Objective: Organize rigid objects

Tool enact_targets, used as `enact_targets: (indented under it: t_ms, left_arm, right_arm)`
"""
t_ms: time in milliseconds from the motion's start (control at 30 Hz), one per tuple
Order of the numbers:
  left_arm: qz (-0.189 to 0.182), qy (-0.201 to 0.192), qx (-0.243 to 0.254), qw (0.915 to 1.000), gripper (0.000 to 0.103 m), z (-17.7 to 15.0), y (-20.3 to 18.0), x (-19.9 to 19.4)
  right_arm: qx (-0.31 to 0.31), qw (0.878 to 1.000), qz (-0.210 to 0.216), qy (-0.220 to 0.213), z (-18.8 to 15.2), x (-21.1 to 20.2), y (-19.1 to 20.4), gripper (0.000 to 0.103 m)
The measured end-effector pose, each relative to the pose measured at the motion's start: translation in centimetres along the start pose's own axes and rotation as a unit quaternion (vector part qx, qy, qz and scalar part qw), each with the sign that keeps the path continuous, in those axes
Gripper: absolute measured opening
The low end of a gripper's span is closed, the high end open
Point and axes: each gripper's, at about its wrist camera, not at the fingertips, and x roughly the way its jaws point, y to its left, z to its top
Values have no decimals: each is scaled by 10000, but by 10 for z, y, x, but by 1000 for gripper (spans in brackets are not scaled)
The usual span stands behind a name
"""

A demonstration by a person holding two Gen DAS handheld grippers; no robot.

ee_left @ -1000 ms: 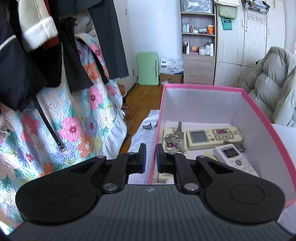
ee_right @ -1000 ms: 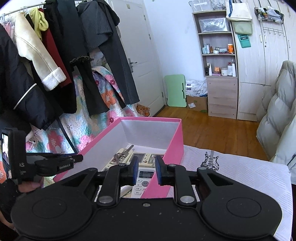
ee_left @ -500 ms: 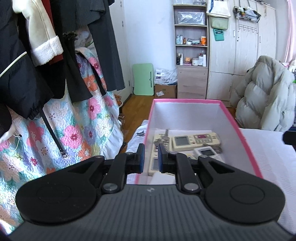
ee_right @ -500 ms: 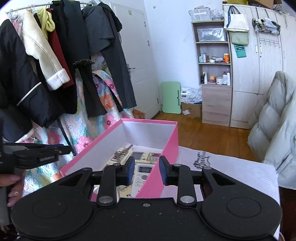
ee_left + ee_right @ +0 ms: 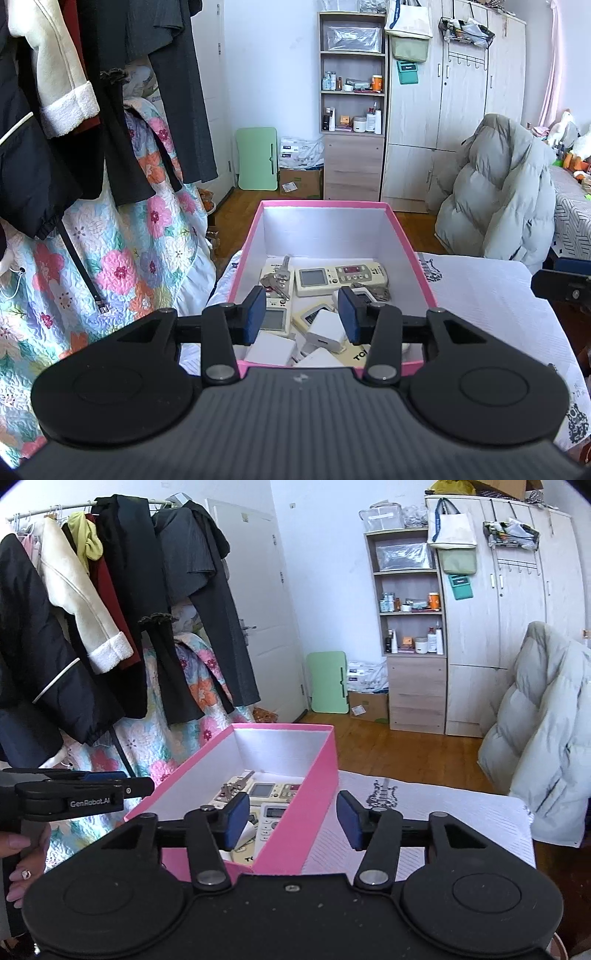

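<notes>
Left claw: your left claw [image 5: 302, 314] hangs over the near end of the pink box [image 5: 404, 236], its jaws opening with nothing pressed between the blue pads [image 5: 255, 314].
Right claw: your right claw [image 5: 291, 821] sits at the near right corner of the box, jaws opening, straddling the box's right wall without pinching it.
Your hand: your left hand [image 5: 22, 860] grips the handle of the left claw at the left edge of the right wrist view.
Near end of box: white chargers [image 5: 325, 330] lie heaped together just behind the near wall, beside a cream card [image 5: 360, 356] with dark letters.
Middle of box: a small white remote [image 5: 273, 317] lies along the left side; another white remote [image 5: 273, 821] rests near the right wall.
Far end of box: a long cream remote [image 5: 340, 277] lies crosswise, with a bunch of keys [image 5: 275, 277] just to its left.
Counter: the box stands on a counter under a white cloth [image 5: 487, 295] printed with small guitars.
Left of counter: coats [image 5: 110, 602] hang on a rail over a flowered quilt [image 5: 122, 258].
Right of counter: a pale puffer jacket [image 5: 498, 199] slumps upright.
Far wall: a shelf [image 5: 352, 85] holds bottles and jars, next to a wardrobe [image 5: 461, 110]; a green folding table [image 5: 256, 158] leans by the door.
</notes>
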Motion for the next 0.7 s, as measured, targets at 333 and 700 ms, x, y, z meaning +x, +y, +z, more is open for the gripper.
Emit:
enact_targets:
  t_ms: [333, 700]
  left_arm:
    - [27, 173, -25, 9998, 71, -6, 2, -12]
    - [-131, 349, -11, 9993, 96, -17, -14, -25]
  right_arm:
    - [4, 9987, -188, -469, -2, -33, -9, 97]
    - [279, 9950, -954, -122, -10, -43, -8, 102]
